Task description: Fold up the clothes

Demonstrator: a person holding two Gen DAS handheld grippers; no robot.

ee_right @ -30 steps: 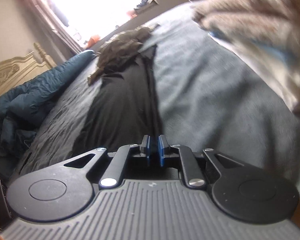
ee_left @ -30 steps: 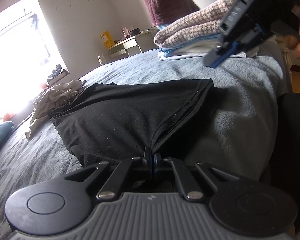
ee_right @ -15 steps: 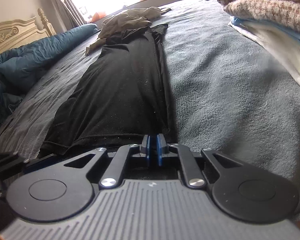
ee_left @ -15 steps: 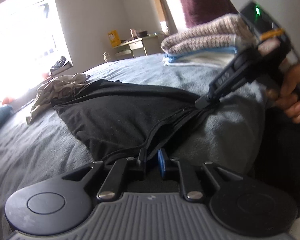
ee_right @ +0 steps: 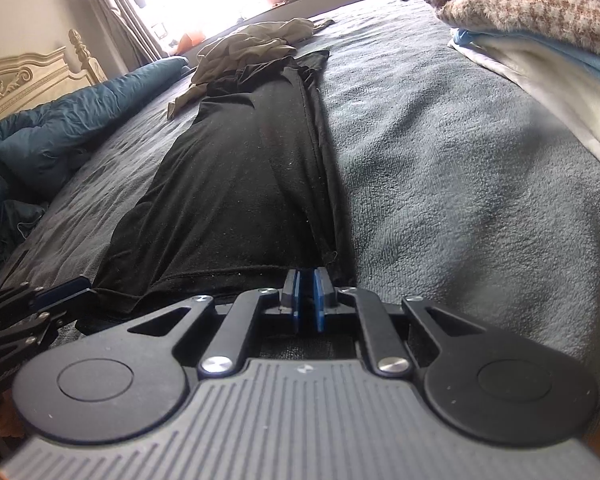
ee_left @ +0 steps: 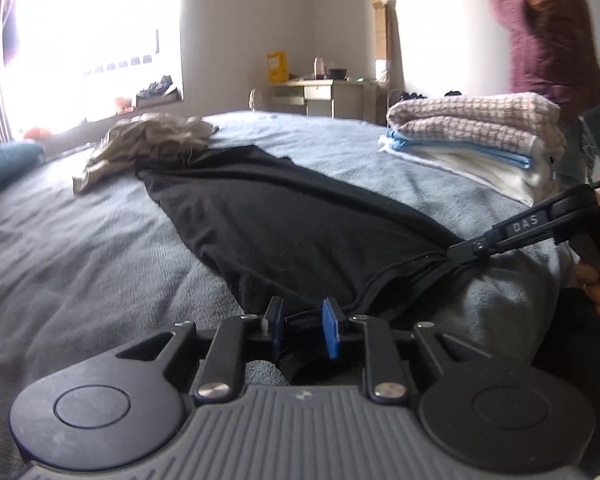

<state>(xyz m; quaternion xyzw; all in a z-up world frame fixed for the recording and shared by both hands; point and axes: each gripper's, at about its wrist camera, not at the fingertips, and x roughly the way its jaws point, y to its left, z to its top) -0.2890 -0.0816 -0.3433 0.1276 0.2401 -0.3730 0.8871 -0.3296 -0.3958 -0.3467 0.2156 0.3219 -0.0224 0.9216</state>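
From my left wrist camera, the left gripper (ee_left: 302, 322) stands spread at the near hem of one black garment (ee_left: 300, 220), which runs lengthwise away across the grey bed (ee_left: 80, 240). From the right wrist camera, the right gripper (ee_right: 308, 300) looks pinched on its near corner, I think; one folded stack (ee_right: 540, 40) sits right.

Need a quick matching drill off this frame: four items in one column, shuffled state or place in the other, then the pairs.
Items
1. left tongs
2. right tongs
3. black garment
4. beige garment

States
A. crumpled in a heap at the black garment's far end
B. laid out long on the grey bed cover
C. open, fabric lying between the blue pads
D. pinched on the near right corner of the black garment

Pairs: 1-C, 2-D, 3-B, 4-A
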